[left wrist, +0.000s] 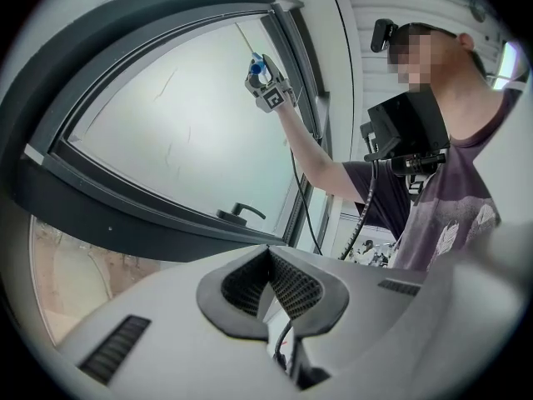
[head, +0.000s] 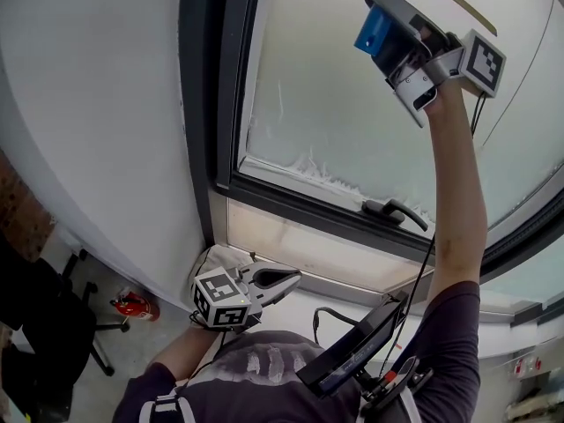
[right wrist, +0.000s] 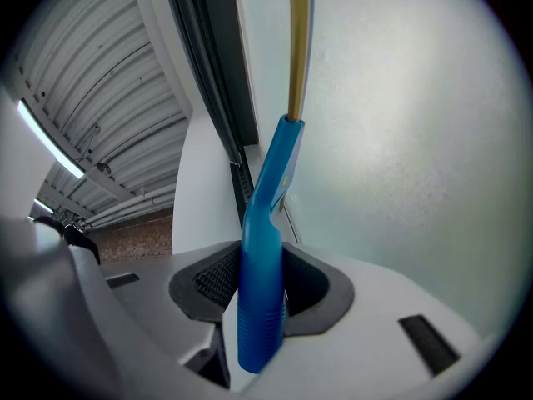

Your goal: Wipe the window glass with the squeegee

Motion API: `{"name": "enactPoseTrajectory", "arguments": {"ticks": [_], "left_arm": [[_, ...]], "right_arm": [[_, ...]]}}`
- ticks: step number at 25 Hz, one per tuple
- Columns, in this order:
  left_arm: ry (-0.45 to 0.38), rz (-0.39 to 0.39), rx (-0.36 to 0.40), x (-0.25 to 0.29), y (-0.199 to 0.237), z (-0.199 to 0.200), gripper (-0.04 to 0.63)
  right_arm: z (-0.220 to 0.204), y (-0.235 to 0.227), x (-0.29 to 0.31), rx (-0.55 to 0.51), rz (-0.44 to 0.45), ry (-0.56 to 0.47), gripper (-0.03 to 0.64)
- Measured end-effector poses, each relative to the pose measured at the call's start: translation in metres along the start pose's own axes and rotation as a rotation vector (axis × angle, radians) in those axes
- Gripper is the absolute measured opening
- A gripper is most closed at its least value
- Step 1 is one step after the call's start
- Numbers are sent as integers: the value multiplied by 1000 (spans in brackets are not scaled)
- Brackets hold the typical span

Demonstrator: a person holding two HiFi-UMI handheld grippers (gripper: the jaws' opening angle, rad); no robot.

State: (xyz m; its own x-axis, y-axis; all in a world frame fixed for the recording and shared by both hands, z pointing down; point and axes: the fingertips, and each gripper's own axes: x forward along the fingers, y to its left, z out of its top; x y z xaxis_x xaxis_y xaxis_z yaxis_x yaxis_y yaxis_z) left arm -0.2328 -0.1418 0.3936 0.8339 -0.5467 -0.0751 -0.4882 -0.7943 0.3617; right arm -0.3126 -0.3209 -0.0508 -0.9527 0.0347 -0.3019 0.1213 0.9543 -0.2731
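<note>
Blue-handled plastic squeegee (right wrist: 263, 298) with a yellow blade is clamped in the right gripper (right wrist: 262, 277), raised high at the frosted window glass (head: 352, 104) near its dark frame (head: 204, 86), while the left gripper (left wrist: 268, 286) has its jaws together, empty.

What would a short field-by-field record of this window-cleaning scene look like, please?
Setting: window glass in a dark frame, with a window handle at its lower edge
Right gripper: raised high at the pane, shut on the squeegee by its blue handle
Blade: yellow, at the upper part of the pane; contact with the glass not certain
Left gripper: low by the person's waist, shut, nothing between its jaws
Glass state: whitish residue along the lower edge
</note>
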Motion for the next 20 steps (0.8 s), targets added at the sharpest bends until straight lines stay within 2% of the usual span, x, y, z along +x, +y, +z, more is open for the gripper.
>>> {"name": "enactPoseTrajectory", "arguments": {"ticks": [6,20], "left_arm": [[8,-21,5,2,2,2,6],[28,-54,0,15,-11,-9,6]], "right_arm": [[-3,-12,-13,21,-45,40,137],[-43,-12,-19,58,-24,114,137]]}}
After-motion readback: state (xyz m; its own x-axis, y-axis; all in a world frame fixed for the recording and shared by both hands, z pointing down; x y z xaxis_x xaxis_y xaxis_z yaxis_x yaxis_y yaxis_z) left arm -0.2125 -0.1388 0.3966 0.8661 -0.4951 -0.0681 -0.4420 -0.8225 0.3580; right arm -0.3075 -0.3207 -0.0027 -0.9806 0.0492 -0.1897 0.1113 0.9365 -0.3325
